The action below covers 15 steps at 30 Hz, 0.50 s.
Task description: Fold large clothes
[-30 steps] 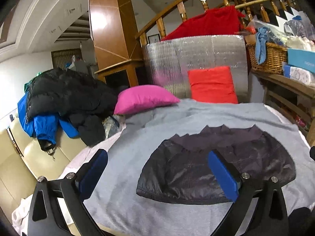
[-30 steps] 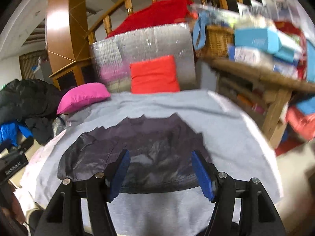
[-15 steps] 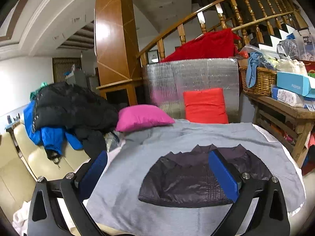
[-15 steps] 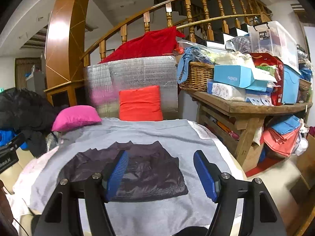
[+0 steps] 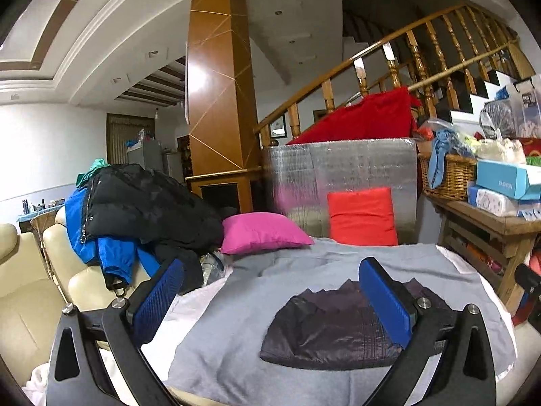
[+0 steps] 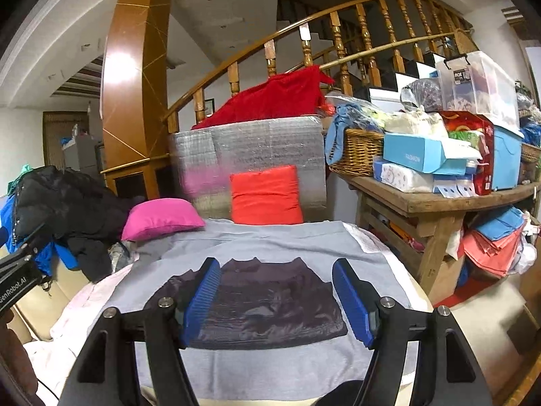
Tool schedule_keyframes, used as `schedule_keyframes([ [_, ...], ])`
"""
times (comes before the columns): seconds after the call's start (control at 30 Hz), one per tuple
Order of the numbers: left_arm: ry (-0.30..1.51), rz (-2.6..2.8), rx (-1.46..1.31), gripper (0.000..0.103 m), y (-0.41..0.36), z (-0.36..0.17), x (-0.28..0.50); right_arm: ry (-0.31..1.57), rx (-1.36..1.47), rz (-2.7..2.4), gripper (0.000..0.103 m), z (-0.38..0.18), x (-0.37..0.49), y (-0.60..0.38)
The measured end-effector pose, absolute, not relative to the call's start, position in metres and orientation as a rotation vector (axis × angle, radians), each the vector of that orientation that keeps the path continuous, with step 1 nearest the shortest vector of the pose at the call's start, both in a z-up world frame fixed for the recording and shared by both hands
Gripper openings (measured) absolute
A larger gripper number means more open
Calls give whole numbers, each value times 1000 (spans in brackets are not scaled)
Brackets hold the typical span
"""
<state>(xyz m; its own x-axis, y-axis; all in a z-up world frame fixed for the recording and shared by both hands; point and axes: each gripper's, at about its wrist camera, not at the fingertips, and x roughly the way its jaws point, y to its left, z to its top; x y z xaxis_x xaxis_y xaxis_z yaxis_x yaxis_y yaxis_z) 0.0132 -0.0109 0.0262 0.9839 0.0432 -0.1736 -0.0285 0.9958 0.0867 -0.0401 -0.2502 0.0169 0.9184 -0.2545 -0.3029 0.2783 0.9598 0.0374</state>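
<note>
A dark purple-black quilted jacket (image 5: pixel 331 331) lies folded flat on a grey cloth (image 5: pixel 236 355) that covers the table. It also shows in the right wrist view (image 6: pixel 270 304) on the grey cloth (image 6: pixel 270 368). My left gripper (image 5: pixel 270 297) is open and empty, held above and back from the jacket's near left side. My right gripper (image 6: pixel 275 301) is open and empty, held above and back from the jacket's near edge. Neither gripper touches the jacket.
A pink pillow (image 5: pixel 263 233) and a red cushion (image 5: pixel 361 216) lie at the far end. A pile of black and blue jackets (image 5: pixel 135 203) sits on a cream sofa at left. A cluttered wooden shelf (image 6: pixel 439 199) stands at right.
Both grippers have pulled up and back from the jacket, which now looks smaller and farther. Both stay open and empty. The jacket has not moved.
</note>
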Motion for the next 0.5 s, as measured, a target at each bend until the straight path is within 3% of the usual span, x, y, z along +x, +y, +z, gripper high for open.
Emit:
schedule_keyframes([
  [0.5, 165, 53, 57, 103, 11, 32, 3, 373, 16, -246, 73, 5, -34, -208],
])
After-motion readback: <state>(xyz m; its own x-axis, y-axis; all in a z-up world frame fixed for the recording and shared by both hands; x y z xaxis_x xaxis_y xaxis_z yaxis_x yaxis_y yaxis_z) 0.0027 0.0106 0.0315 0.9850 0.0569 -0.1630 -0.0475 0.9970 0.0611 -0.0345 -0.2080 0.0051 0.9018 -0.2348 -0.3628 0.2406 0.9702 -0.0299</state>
